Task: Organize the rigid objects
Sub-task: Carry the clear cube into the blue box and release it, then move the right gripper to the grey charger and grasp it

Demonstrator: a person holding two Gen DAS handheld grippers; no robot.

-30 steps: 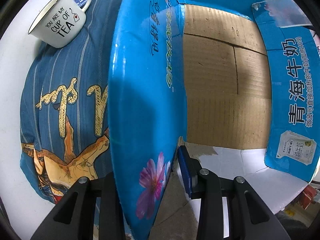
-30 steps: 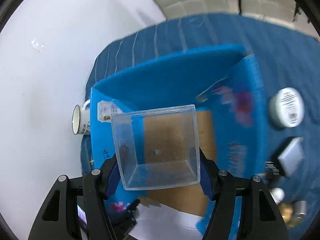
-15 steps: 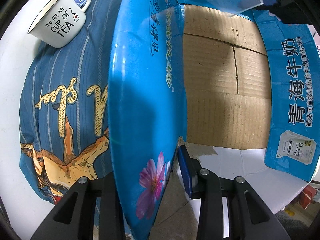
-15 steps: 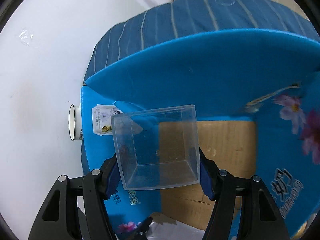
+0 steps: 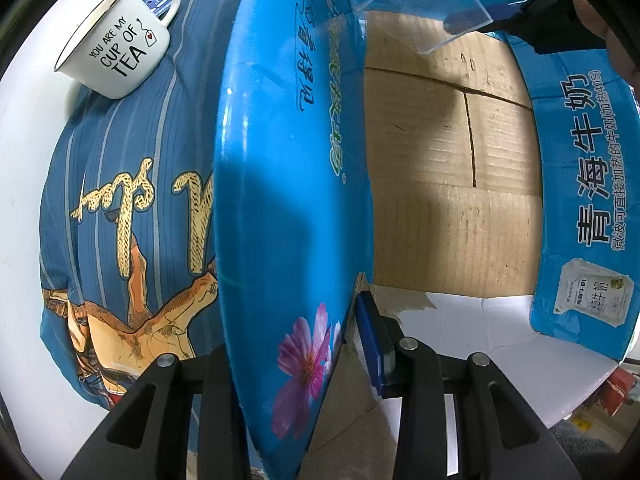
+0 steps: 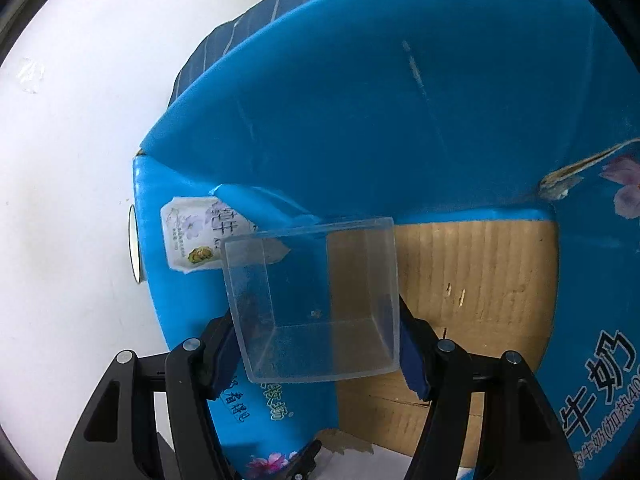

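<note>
The clear square plastic container (image 6: 316,300) sits between the blue pads of the right gripper (image 6: 320,344), which is closed on its two opposite walls at roughly half its span; its open mouth faces the camera and it is tilted down above the brown corrugated floor of the open blue cardboard milk carton box (image 6: 400,120). In the left wrist view the same container (image 5: 416,4) appears at about 1 o'clock, over the far edge of the box, with the black right gripper finger just beside it at 2 o'clock. The left gripper (image 5: 304,360) is shut tight on the box's upright blue flap printed with a pink flower, one finger on each side of the flap, pointing straight down. The box floor (image 5: 448,184) is bare cardboard with a seam across it; a white inner flap lies at 5 o'clock. The box rests on a blue striped cloth with a gold script and a printed figure (image 5: 132,184), spread over a white round tabletop (image 5: 24,168). At 10 o'clock on the cloth's edge stands a white enamel mug lettered "YOU ARE MY CUP OF TEA" (image 5: 116,52); only its rim shows in the right wrist view at 9 o'clock (image 6: 135,248). Little of the room shows beyond the table.
</note>
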